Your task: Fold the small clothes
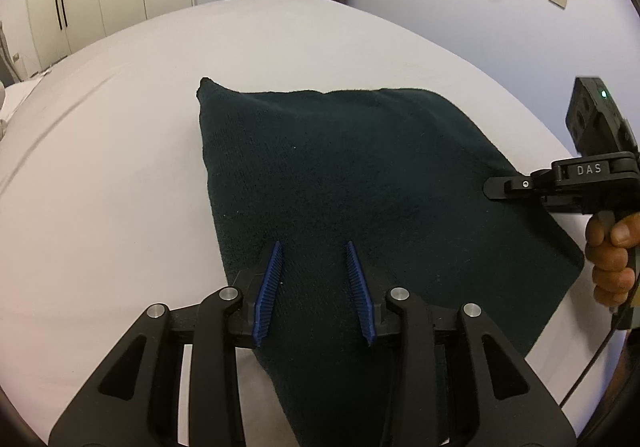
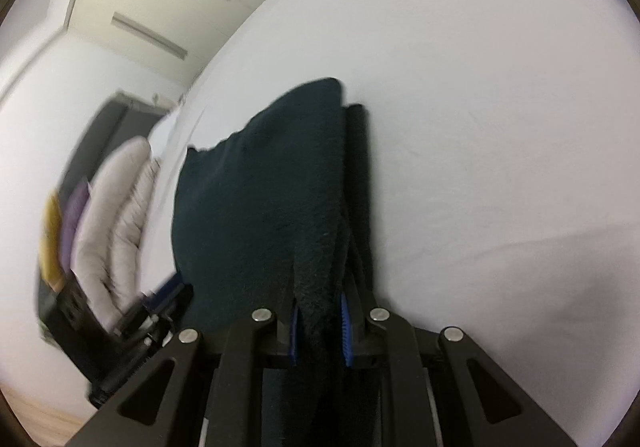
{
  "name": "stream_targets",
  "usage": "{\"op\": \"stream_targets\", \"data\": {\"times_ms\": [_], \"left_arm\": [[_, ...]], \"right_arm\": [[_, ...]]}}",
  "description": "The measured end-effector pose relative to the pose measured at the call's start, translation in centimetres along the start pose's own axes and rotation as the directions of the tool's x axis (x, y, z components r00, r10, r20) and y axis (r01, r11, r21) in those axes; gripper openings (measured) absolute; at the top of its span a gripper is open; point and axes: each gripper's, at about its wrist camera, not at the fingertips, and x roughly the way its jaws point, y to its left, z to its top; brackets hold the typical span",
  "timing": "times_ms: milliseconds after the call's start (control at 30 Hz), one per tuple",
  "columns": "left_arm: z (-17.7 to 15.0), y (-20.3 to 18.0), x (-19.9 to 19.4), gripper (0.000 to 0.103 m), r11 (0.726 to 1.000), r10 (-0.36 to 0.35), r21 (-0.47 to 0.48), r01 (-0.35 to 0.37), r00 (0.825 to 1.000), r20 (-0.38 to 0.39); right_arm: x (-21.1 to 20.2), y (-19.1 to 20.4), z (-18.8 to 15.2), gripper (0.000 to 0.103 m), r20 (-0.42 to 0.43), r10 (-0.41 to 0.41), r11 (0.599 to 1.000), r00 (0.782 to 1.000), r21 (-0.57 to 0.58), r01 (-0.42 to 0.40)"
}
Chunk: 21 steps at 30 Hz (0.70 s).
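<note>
Left wrist view shows a dark green towel-like cloth (image 1: 360,175) spread over the middle of a white bed sheet (image 1: 120,167), its far edge running across the centre of the frame and one corner peaked at the upper left of the cloth. The left gripper (image 1: 316,291) sits low in the frame with its blue ribbed pads (image 1: 270,287) apart; cloth lies under and between them, but whether they press on it I cannot tell. At the right edge of the frame the right gripper (image 1: 496,187) reaches onto the cloth's right border, held by a hand (image 1: 612,259).

Right wrist view, blurred at its left side, shows the right gripper (image 2: 320,327) with its jaws close together and clamped on a thick bunch of the dark cloth (image 2: 260,207), which runs up the centre of the frame. A pile of pale and coloured laundry (image 2: 112,215) lies at the left.

My reading: a fold is being set down, with the right side pinched and the left side letting go or about to. The next move calls for laying the held edge squarely along the opposite edge, then releasing without dragging the layers askew.
</note>
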Motion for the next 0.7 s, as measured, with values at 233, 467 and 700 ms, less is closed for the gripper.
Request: {"op": "stream_targets", "data": {"times_ms": [233, 467, 700], "left_arm": [[0.1, 0.6, -0.1, 0.034, 1.0, 0.01, 0.001, -0.01, 1.0, -0.027], [-0.5, 0.4, -1.2, 0.034, 1.0, 0.015, 0.002, -0.015, 1.0, -0.026], [-0.3, -0.3, -0.8, 0.034, 1.0, 0.015, 0.008, -0.015, 0.999, -0.028]], "right_arm": [[-4.0, 2.9, -1.8, 0.037, 0.111, -0.142, 0.989, 0.984, -0.025, 0.145], [-5.5, 8.4, -5.5, 0.037, 0.135, -0.087, 0.972, 0.987, -0.207, 0.114], [-2.0, 3.7, -8.5, 0.0, 0.082, -0.127, 0.975, 0.988, -0.173, 0.14]]}}
